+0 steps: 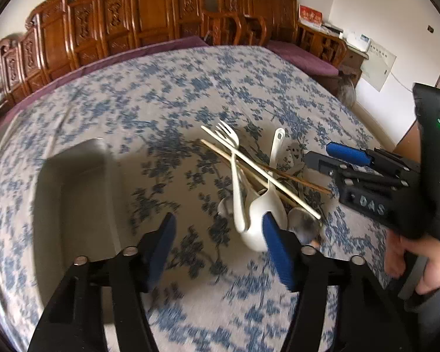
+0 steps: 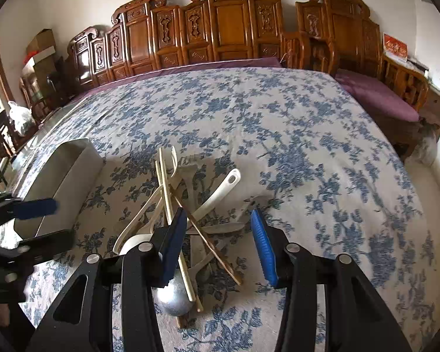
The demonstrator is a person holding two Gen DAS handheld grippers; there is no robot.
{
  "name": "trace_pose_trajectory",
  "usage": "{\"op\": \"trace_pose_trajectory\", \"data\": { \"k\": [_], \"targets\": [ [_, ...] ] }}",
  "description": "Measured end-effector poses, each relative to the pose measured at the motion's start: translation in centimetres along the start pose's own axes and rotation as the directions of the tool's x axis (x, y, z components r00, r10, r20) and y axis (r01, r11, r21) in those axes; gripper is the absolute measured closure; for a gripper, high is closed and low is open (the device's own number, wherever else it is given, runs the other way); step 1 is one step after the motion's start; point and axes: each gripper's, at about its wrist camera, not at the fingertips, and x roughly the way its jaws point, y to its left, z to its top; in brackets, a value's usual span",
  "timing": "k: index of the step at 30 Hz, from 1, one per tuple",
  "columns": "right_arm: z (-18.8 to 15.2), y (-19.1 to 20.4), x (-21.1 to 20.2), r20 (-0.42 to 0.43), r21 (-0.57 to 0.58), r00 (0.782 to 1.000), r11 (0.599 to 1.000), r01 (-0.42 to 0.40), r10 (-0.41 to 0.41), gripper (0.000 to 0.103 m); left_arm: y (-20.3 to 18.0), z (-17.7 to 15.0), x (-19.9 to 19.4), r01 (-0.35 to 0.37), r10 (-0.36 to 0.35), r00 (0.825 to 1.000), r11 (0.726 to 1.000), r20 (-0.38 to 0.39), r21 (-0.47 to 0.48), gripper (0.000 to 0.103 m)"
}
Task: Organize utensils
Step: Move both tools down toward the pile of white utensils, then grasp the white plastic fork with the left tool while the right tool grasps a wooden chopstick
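A pile of utensils (image 1: 258,182) lies on the blue floral cloth: white plastic spoons (image 1: 264,220), a white fork (image 1: 230,140), pale and brown chopsticks (image 1: 261,173) and metal spoons (image 1: 303,224). The same pile (image 2: 190,220) shows in the right wrist view with a metal spoon (image 2: 173,296) nearest. My left gripper (image 1: 217,249) is open, its right pad beside the white spoon's bowl. My right gripper (image 2: 217,243) is open and hovers over the pile; it also shows in the left wrist view (image 1: 337,158). Neither holds anything.
A pale rectangular tray (image 1: 82,193) sits on the cloth left of the pile; it also shows in the right wrist view (image 2: 70,170). Carved wooden chairs (image 2: 226,23) and purple cushions (image 2: 378,96) line the far side of the table.
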Motion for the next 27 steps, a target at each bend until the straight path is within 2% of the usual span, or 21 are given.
{"op": "trace_pose_trajectory", "data": {
  "k": [1, 7, 9, 18, 19, 20, 21, 27],
  "targets": [
    [0.0, 0.0, 0.1, 0.001, -0.005, 1.0, 1.0, 0.0, 0.0, 0.055, -0.1, 0.3, 0.7, 0.004, -0.004, 1.0, 1.0, -0.009, 0.001, 0.048],
    [-0.5, -0.7, 0.2, 0.006, 0.019, 1.0, 1.0, -0.002, 0.002, 0.055, -0.9, 2.1, 4.8, 0.013, -0.012, 0.998, 1.0, -0.062, 0.017, 0.066],
    [-0.7, -0.9, 0.4, -0.006, 0.033, 1.0, 0.999, -0.019, 0.019, 0.055, -0.9, 2.5, 5.9, 0.025, -0.024, 0.996, 1.0, -0.084, 0.011, 0.079],
    [-0.7, 0.0, 0.3, -0.003, 0.011, 0.998, 0.998, -0.059, 0.059, 0.055, -0.3, 3.0, 8.2, 0.041, -0.043, 0.989, 0.999, -0.145, -0.019, 0.08],
    [-0.7, 0.1, 0.4, -0.006, 0.014, 0.998, 0.998, -0.063, 0.063, 0.055, 0.0, 3.0, 8.5, 0.042, -0.046, 0.987, 0.999, -0.153, -0.03, 0.084],
    [-0.7, 0.1, 0.4, -0.007, 0.016, 0.997, 0.997, -0.071, 0.071, 0.055, 0.2, 3.0, 8.6, 0.045, -0.051, 0.987, 0.998, -0.153, -0.043, 0.097],
    [-0.8, 0.1, 0.4, -0.007, 0.015, 0.997, 0.997, -0.073, 0.073, 0.055, 0.5, 3.1, 8.7, 0.047, -0.054, 0.987, 0.998, -0.15, -0.051, 0.1],
    [-0.9, 0.0, 0.8, -0.022, 0.015, 0.994, 0.995, -0.102, 0.103, 0.057, 0.6, 3.4, 6.9, 0.03, -0.034, 0.996, 0.998, -0.087, -0.046, 0.1]
  ]
}}
